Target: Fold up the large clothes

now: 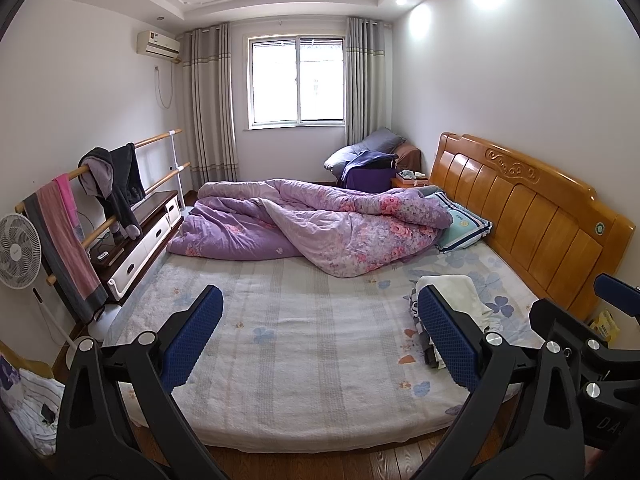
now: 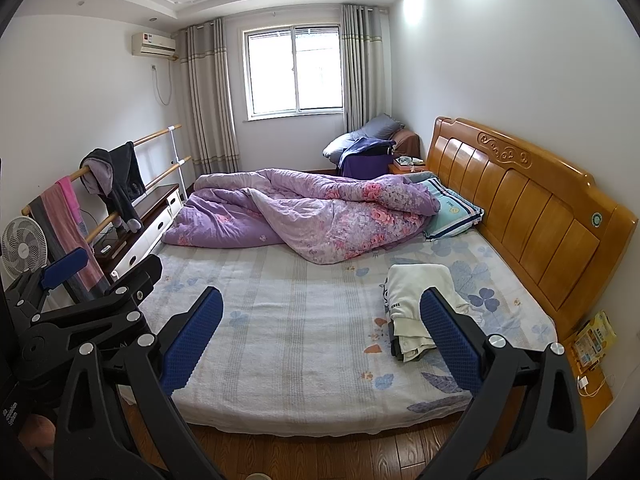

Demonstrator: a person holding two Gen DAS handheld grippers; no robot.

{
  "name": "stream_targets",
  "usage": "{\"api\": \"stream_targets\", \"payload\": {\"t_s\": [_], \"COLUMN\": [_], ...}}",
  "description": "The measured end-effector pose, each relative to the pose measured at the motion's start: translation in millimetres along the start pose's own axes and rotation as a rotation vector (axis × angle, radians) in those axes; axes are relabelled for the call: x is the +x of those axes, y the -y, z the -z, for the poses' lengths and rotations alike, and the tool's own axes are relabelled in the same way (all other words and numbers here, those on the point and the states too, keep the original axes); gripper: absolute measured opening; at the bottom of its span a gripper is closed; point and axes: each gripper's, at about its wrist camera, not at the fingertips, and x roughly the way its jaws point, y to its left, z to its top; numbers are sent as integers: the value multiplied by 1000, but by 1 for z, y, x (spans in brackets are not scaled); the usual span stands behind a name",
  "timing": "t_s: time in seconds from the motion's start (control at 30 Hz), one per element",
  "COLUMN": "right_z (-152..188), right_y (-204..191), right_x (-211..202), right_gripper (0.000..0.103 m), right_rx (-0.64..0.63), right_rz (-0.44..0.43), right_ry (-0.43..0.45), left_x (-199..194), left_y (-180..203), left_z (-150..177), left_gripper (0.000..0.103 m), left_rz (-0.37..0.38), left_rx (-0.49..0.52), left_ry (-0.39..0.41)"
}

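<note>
Hovering over the ribbed bedsheet [image 2: 304, 344], both grippers' [image 1: 320, 340] [image 2: 320, 340] textured blue jaws wide apart, soft folded clothes [image 2: 416, 304] nearby.

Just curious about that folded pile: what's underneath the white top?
Under the white top, darker folded clothes peek out at the pile's near edge, resting on the bedsheet. How many lie there is hidden.

Purple floral quilt [image 1: 312, 224] on bed, wooden headboard [image 1: 528, 208], fan [image 1: 18, 250]

The headboard [image 2: 520, 200] is glossy varnished wood. The bedsheet [image 2: 300, 320] looks like nubby woven cloth, the quilt [image 2: 312, 216] soft cotton. Both tongs' pads [image 1: 448, 340] are dimpled blue rubber on matt black plastic.
</note>
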Motion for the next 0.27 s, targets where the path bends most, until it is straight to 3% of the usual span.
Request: {"api": "stream_targets", "payload": {"t_s": [0.27], "right_z": [2], "right_y": [-6], "right_x": [27], "right_gripper": [95], "right_rx": [-4], "right_rz": [-6], "right_ry": [-50], "left_x": [21], "left_y": [-6], "left_z": [13], "left_gripper": [98], "left_rz": [-4], "left_rx": [-2], "left_ry": [-50]}}
